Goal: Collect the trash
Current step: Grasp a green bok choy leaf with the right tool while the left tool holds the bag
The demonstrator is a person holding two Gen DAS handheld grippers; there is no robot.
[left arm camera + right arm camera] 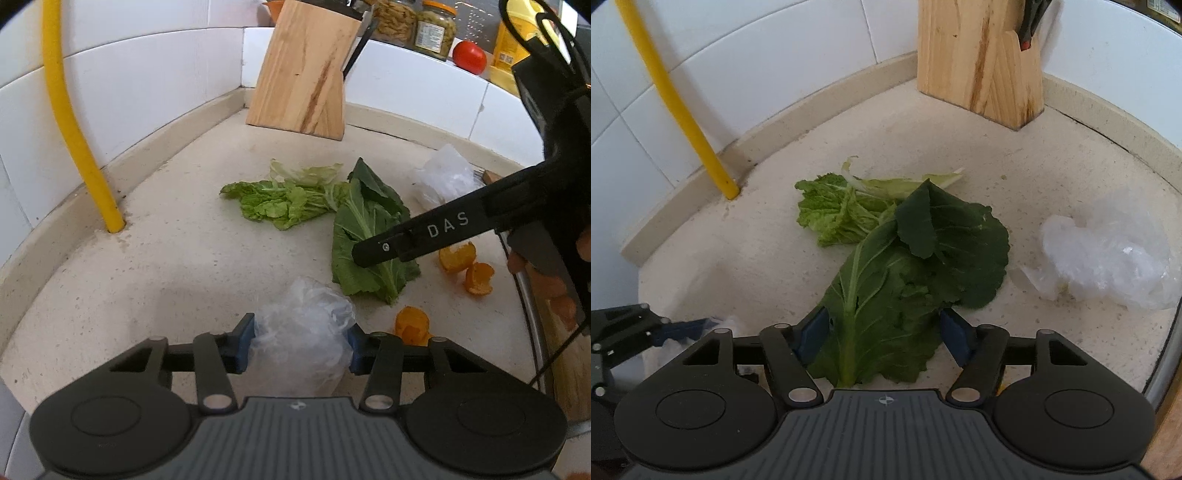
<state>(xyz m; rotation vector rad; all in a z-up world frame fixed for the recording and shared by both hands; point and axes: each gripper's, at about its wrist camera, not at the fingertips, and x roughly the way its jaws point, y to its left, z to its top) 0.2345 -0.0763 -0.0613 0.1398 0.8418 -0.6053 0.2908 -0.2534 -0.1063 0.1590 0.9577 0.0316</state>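
**Both grippers at trash, grasps pending**

Between the left gripper's (301,345) pads sat a crumpled plastic bag (306,332), pads touching it. Right gripper (884,334) stood apart, straddling a dark leaf (886,295) on the countertop (768,258). Judged limp, light; pinch at midrib.

dark green leaf (908,280) | orange peels (476,273) | yellow pipe (74,122)
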